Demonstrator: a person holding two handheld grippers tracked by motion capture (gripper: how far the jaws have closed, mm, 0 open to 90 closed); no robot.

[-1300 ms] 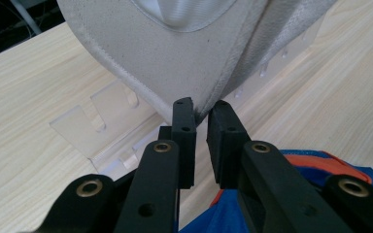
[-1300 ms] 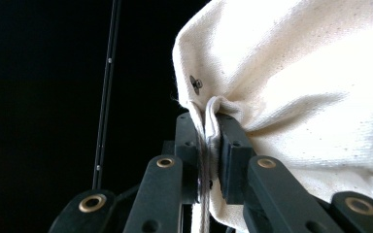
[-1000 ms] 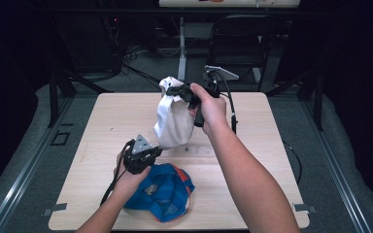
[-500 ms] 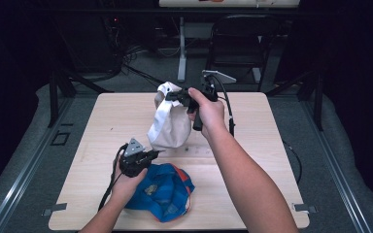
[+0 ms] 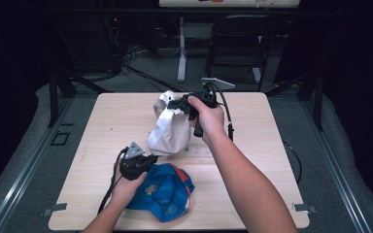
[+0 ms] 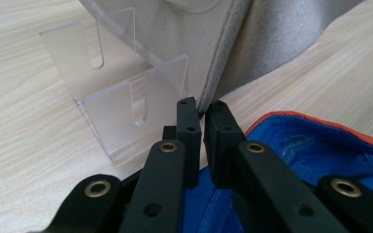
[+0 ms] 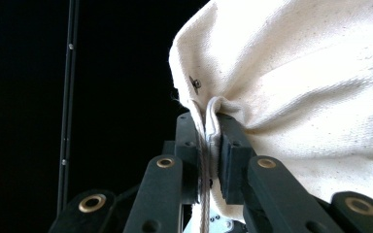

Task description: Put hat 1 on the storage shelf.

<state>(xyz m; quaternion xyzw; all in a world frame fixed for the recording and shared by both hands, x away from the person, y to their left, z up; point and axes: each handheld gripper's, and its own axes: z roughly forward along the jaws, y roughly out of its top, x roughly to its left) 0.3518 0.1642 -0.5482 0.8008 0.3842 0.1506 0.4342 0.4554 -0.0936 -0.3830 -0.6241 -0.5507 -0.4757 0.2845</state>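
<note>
bench (image 5: pixel 102 121): bare wood offers little grip, so the stand could skid on it.
cream bag (image 5: pixel 172 131): hangs from its top edge, bottom resting mid-bench; 1 tug could pull the thin hem out.
blue cap (image 5: pixel 162 191): near edge, under the left hand; may snag.
clear stand (image 6: pixel 121 97): touching the bag; a swing could tip it.
right gripper (image 7: pixel 208 128): clamped on the bag's hem.
left gripper (image 6: pixel 201 109): jaws nearly together, holding nothing.

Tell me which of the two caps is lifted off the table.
The cream-white cap, pinched at its edge by the right claw and hanging above the table. The blue cap lies flat on the wood beside the left claw.
</note>
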